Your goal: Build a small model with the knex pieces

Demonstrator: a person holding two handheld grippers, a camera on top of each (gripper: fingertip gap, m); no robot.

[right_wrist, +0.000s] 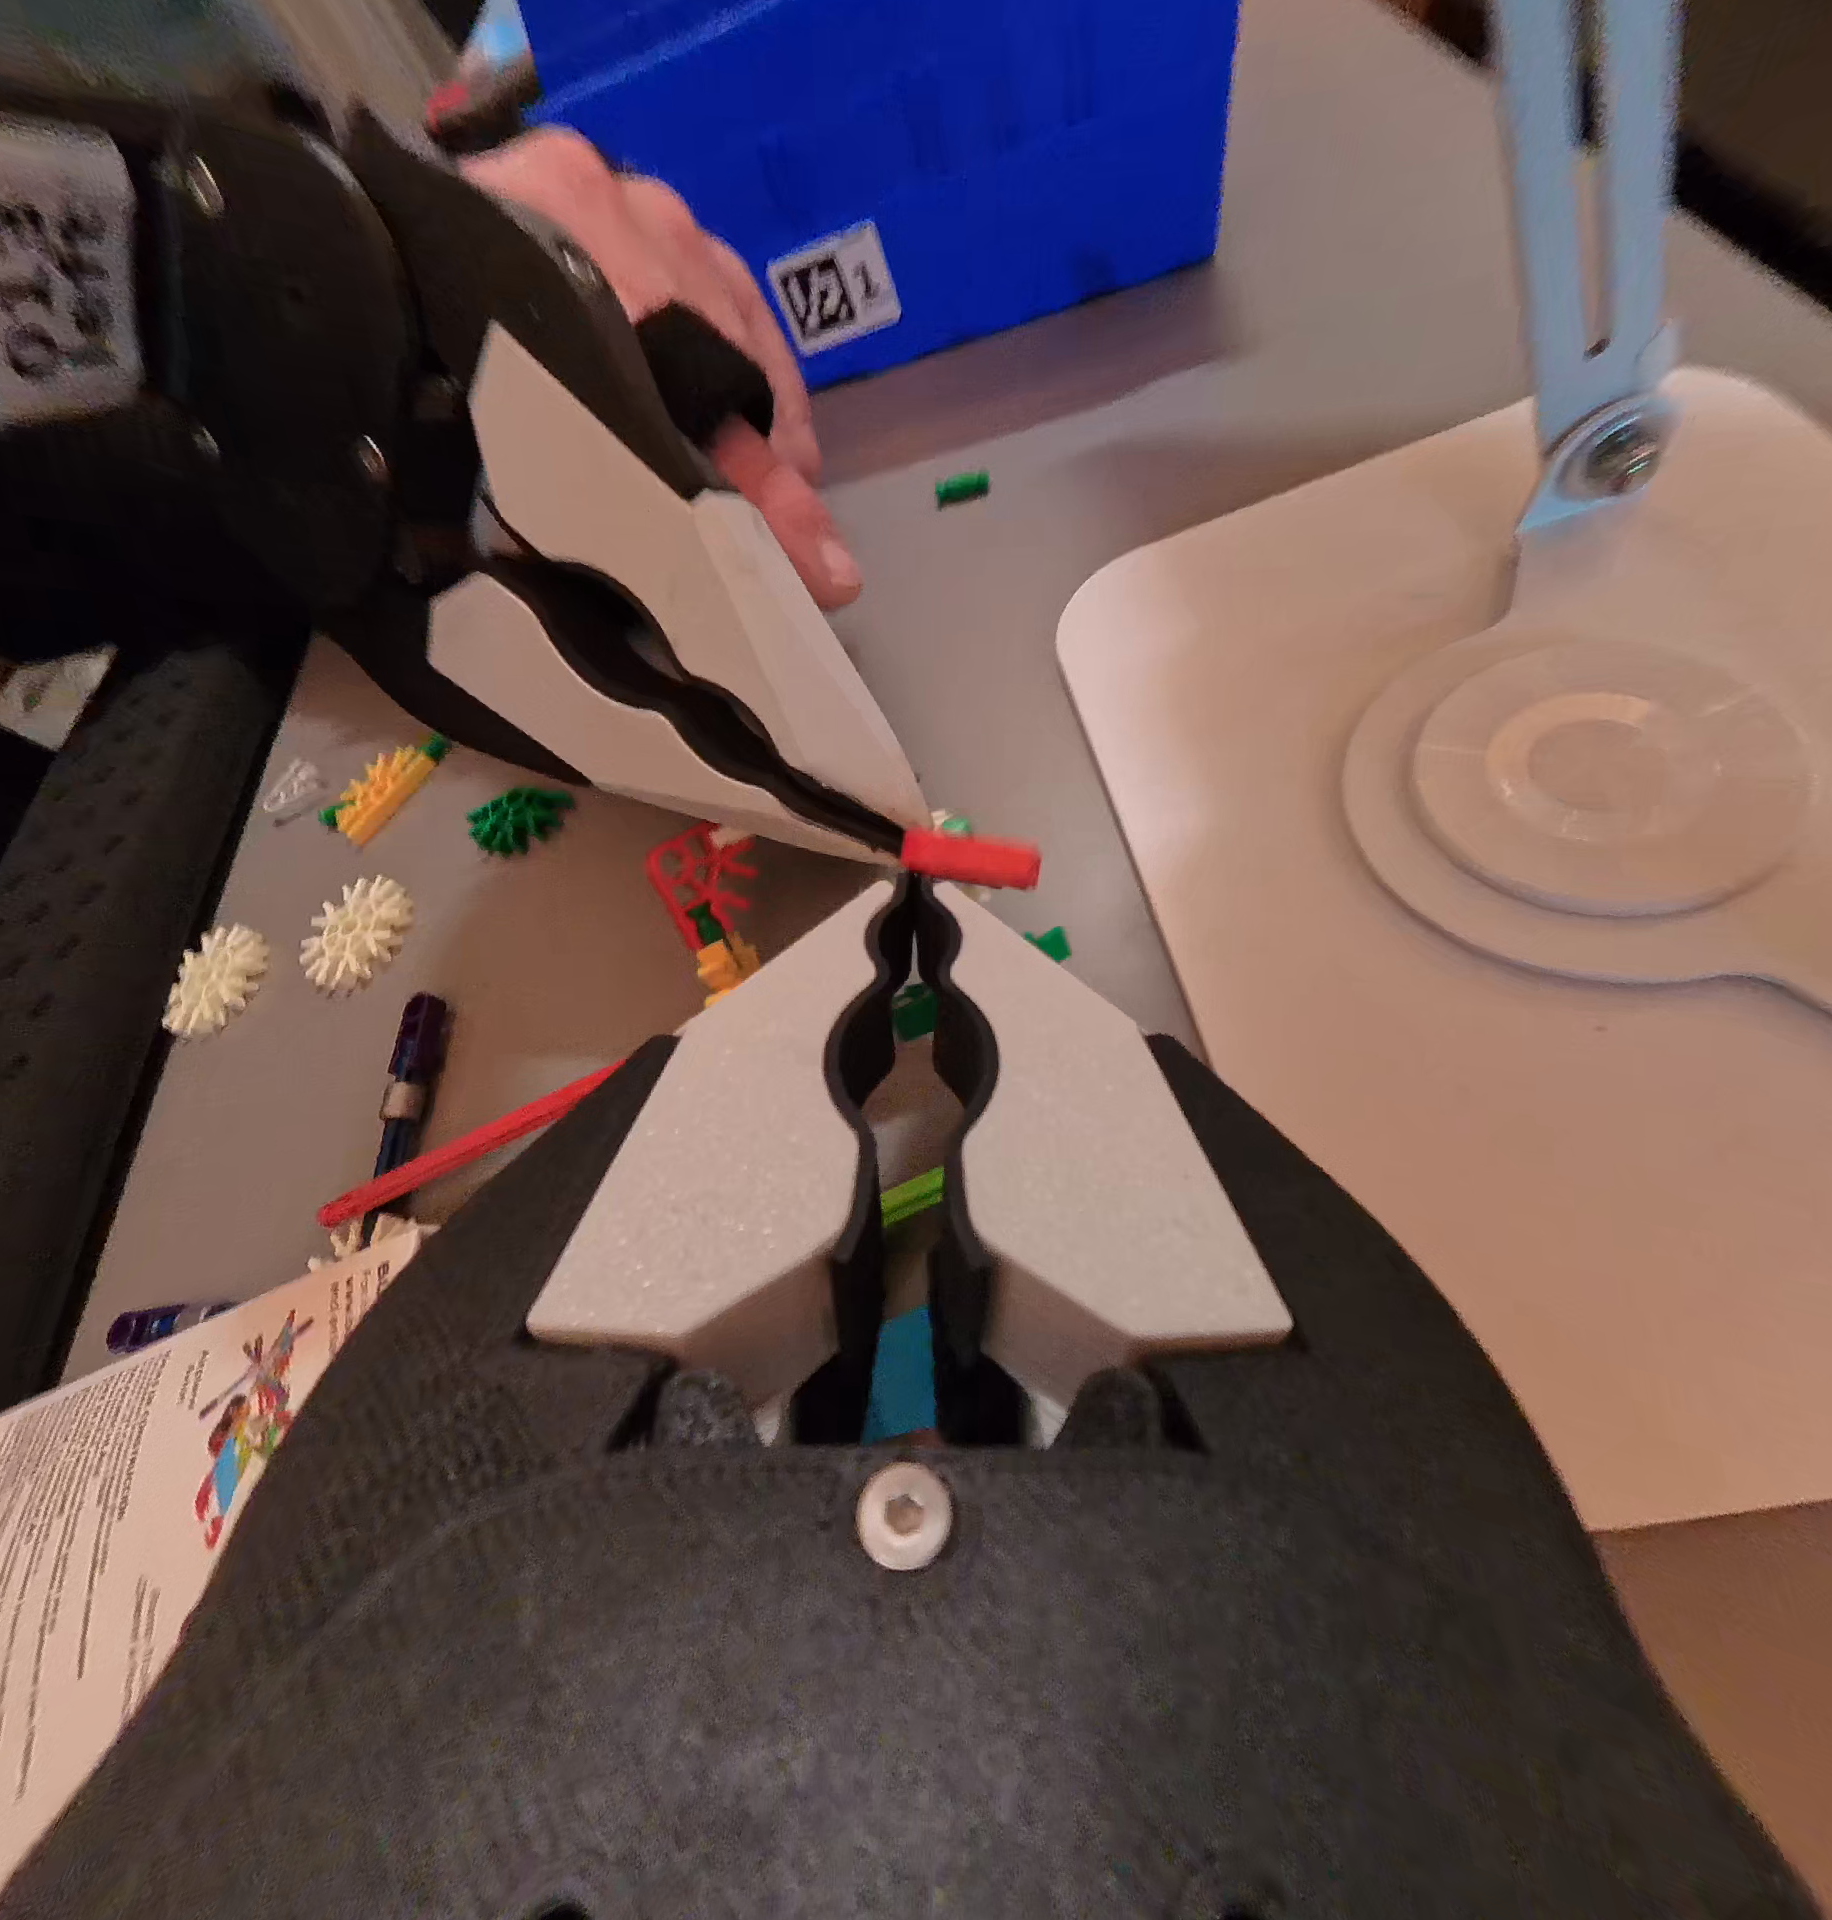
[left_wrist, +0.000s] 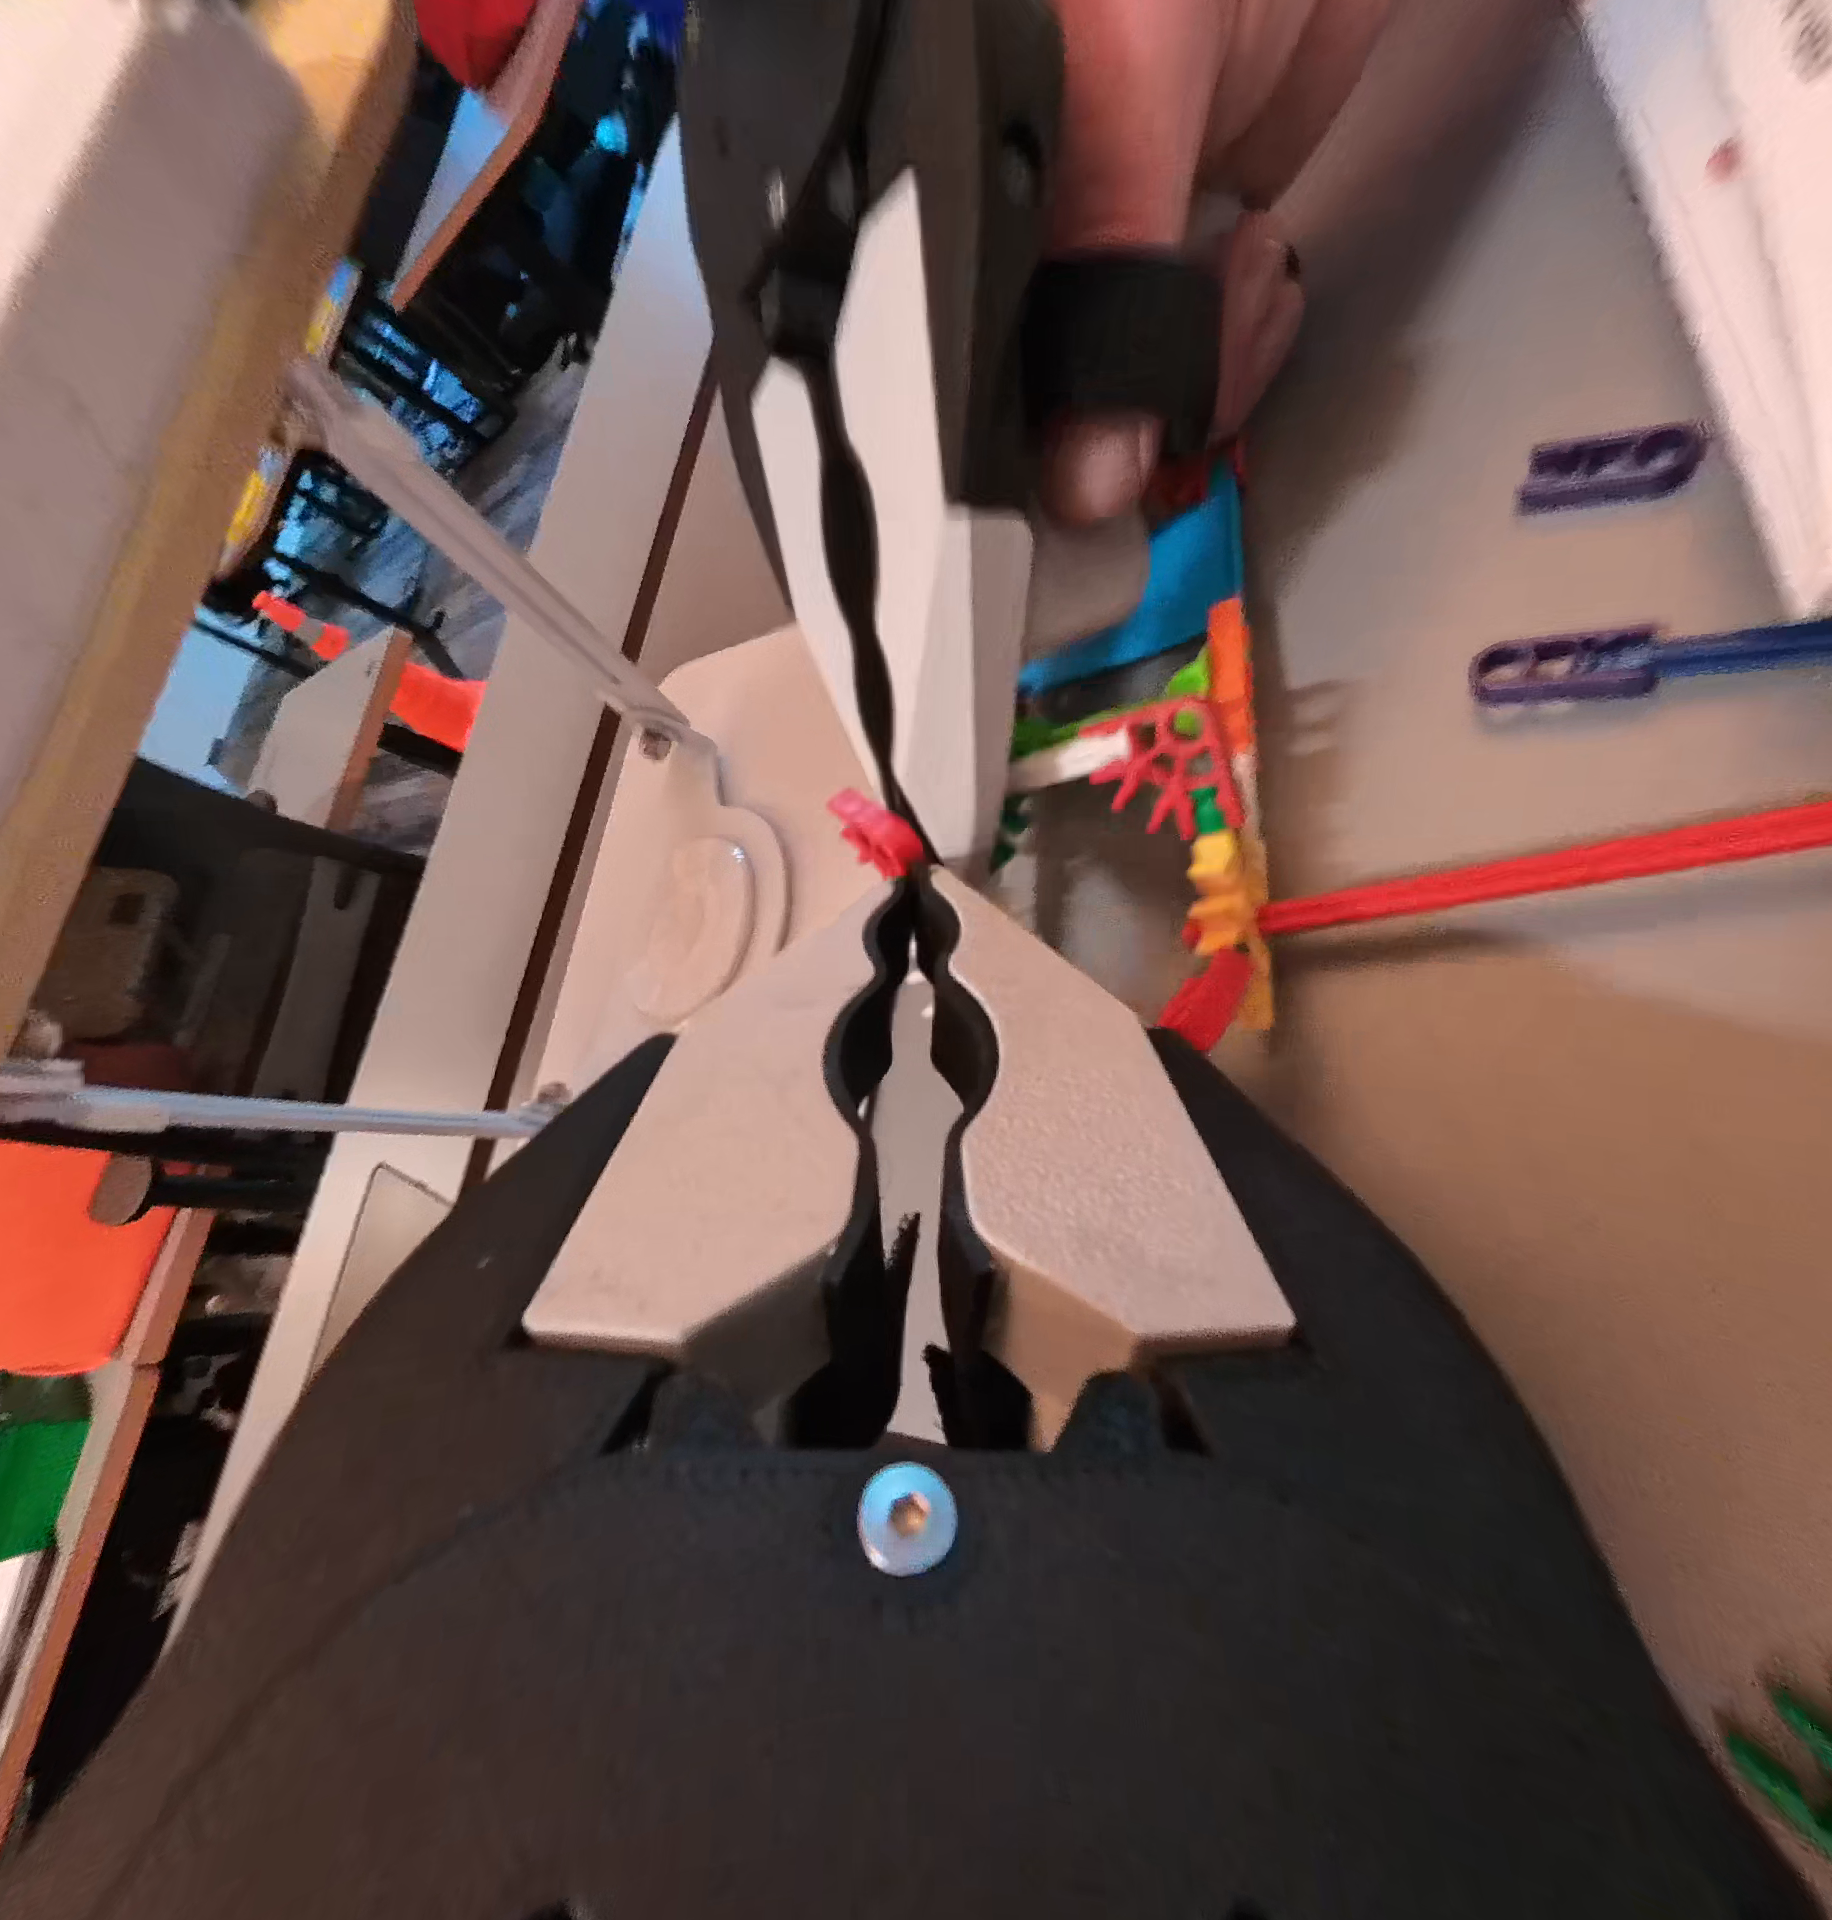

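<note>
On the grey worktop [right_wrist: 995, 436], a white snowflake-shaped piece [right_wrist: 356, 932] lies far left. The left tool [right_wrist: 891, 826] is clenched on one end of a small red rod piece [right_wrist: 969, 860], held above the worktop. The right tool [right_wrist: 912, 888] is closed on nothing, its tips just under this piece. A white stand base [right_wrist: 1307, 1143] lies at the right.

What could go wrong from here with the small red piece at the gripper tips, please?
1. The left gripper pinches the red piece by one end only, at its very tips, so it could pivot or slip out.
2. The right gripper is shut and sits right against that piece; a small nudge might knock it loose.
3. If dropped, it would likely land among the scattered toy parts below.
</note>
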